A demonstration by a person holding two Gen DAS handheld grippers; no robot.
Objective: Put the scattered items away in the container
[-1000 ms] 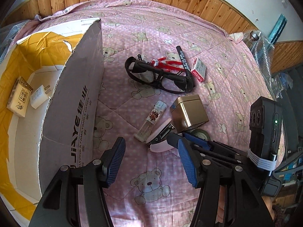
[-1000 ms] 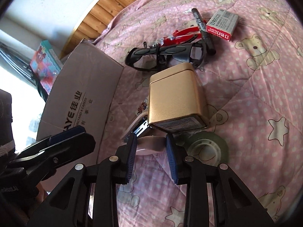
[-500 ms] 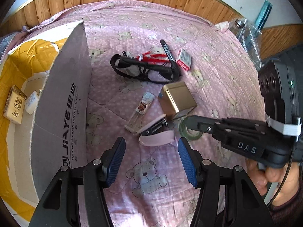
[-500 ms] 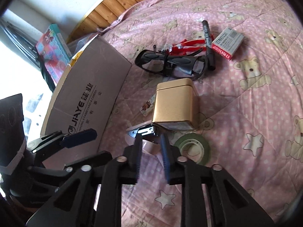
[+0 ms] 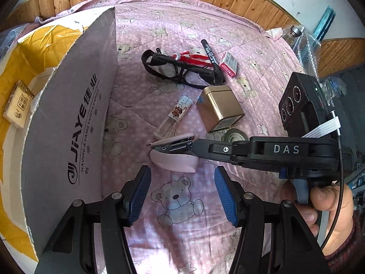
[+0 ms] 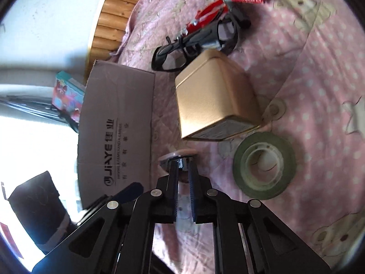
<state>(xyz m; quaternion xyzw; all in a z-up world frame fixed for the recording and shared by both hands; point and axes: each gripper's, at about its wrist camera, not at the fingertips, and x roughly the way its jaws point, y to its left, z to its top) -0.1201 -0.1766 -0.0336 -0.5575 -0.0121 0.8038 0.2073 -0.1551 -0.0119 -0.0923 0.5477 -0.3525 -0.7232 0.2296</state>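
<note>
Lifted off the quilt [image 5: 182, 36] since a moment ago, the pink stapler [image 5: 173, 157] is hanging pinched in the right gripper [image 6: 182, 166], its rear hidden between the fingers, beside the cardboard box [image 5: 75, 114], while the left gripper [image 5: 182, 189] is hovering spread wide, holding nothing.

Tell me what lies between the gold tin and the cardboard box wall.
In the left wrist view, a small clear bottle lies on the pink quilt between the gold tin and the cardboard box wall.
</note>
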